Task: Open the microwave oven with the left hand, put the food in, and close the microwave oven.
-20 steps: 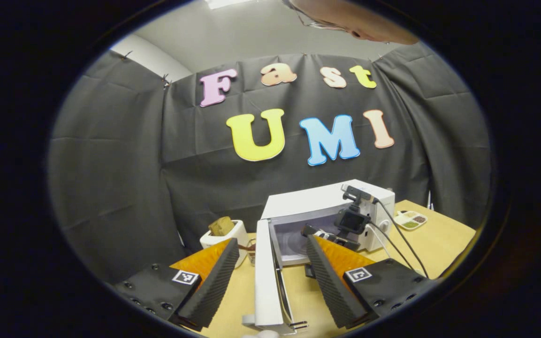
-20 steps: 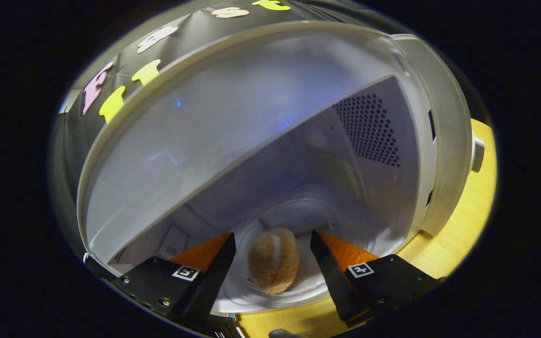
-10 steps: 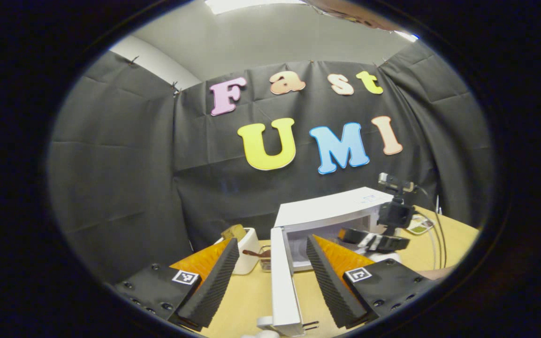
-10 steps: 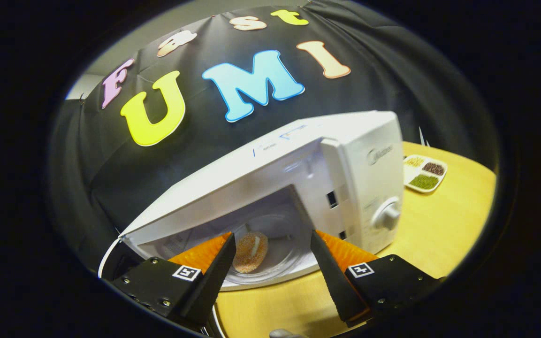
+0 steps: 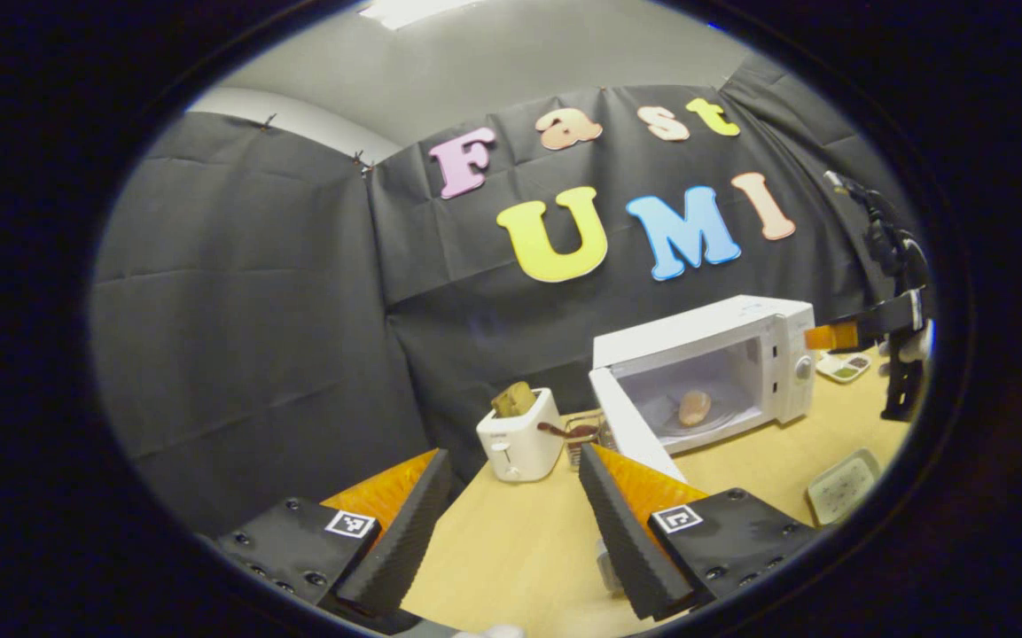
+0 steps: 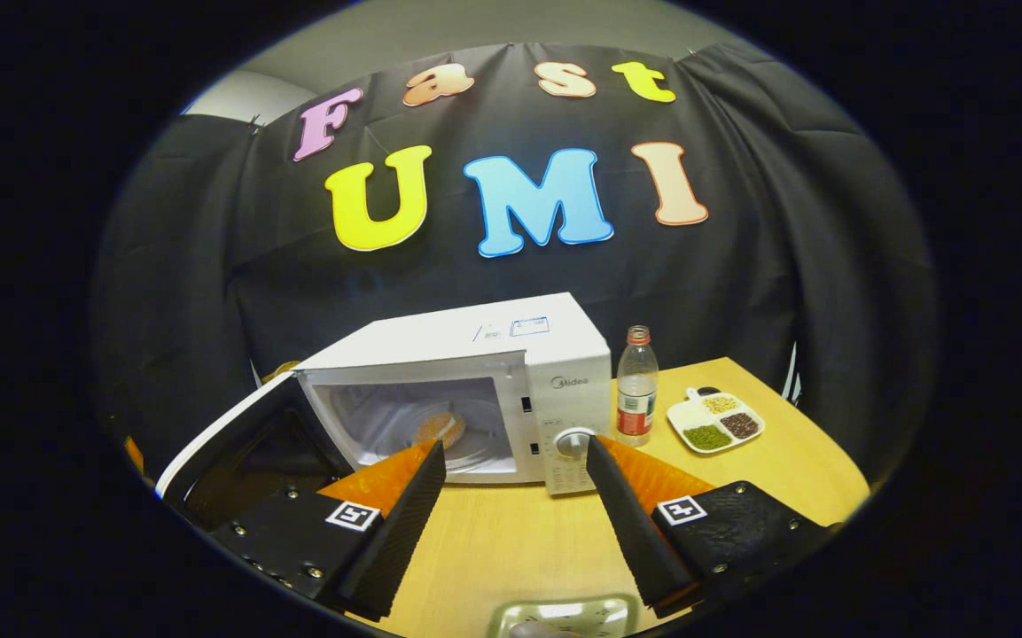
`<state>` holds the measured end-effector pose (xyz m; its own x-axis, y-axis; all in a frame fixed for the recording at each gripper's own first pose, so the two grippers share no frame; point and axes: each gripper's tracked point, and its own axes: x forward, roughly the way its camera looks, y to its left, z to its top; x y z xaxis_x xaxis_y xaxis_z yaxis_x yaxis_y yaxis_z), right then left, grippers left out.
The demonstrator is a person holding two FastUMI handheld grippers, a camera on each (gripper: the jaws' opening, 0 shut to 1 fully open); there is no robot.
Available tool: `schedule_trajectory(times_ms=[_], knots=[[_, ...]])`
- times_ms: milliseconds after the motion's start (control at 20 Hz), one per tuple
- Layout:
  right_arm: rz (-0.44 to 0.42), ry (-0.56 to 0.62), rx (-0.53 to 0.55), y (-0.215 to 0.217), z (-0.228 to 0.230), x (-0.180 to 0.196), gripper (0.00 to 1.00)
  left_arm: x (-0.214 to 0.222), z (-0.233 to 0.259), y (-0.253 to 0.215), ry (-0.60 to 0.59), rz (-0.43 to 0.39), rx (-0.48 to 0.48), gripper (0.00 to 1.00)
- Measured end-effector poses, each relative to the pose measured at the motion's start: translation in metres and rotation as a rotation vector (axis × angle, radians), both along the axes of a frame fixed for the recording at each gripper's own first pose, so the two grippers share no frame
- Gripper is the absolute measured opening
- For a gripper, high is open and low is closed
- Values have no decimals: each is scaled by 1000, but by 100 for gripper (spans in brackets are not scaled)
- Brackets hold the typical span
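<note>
With the food (image 5: 694, 408) resting inside the microwave (image 6: 475, 390), both grippers (image 5: 511, 523) (image 6: 515, 523) hang back, fingers wide and empty, leaving the door (image 6: 227, 434) free for closing.

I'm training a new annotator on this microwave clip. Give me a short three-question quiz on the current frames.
1. True or false: the microwave door is shut.
2. Where does the bun lie? A) on the table B) inside the microwave C) in the toaster
3. Fill in: beside the microwave's dial side stands a ___.

Key: 1 false, it hangs open. 2 B. 3 bottle.
</note>
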<state>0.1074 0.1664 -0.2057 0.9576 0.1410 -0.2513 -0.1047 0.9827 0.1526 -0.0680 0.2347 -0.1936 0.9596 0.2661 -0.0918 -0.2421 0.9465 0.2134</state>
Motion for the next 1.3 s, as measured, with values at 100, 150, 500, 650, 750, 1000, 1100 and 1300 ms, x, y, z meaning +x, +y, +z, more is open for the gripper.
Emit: schedule_trajectory(times_ms=[100, 150, 500, 650, 750, 1000, 1100, 1300], knots=[[28, -10, -14, -7, 12, -15, 98, -9, -20, 4, 23, 21, -12, 100], [46, 10, -8, -10, 17, -23, 98, -11, -26, 6, 26, 27, -11, 99], [174, -8, -84, -6, 59, -61, 98, -11, -72, 6, 42, 68, -83, 98], [167, -3, -71, -7, 64, -62, 98, -10, -96, 11, 70, 77, -112, 99], [165, 11, -73, -10, 63, -61, 98, -9, -96, 0, 69, 68, -89, 95], [124, -56, -60, -27, 85, -58, 98, 8, -94, -67, 77, -66, -114, 94], [77, -97, -53, -44, 98, -52, 98, 21, -91, -101, 78, -119, -145, 94], [5, -139, -50, -71, 112, -48, 98, 52, -82, -160, 61, -209, -160, 94]])
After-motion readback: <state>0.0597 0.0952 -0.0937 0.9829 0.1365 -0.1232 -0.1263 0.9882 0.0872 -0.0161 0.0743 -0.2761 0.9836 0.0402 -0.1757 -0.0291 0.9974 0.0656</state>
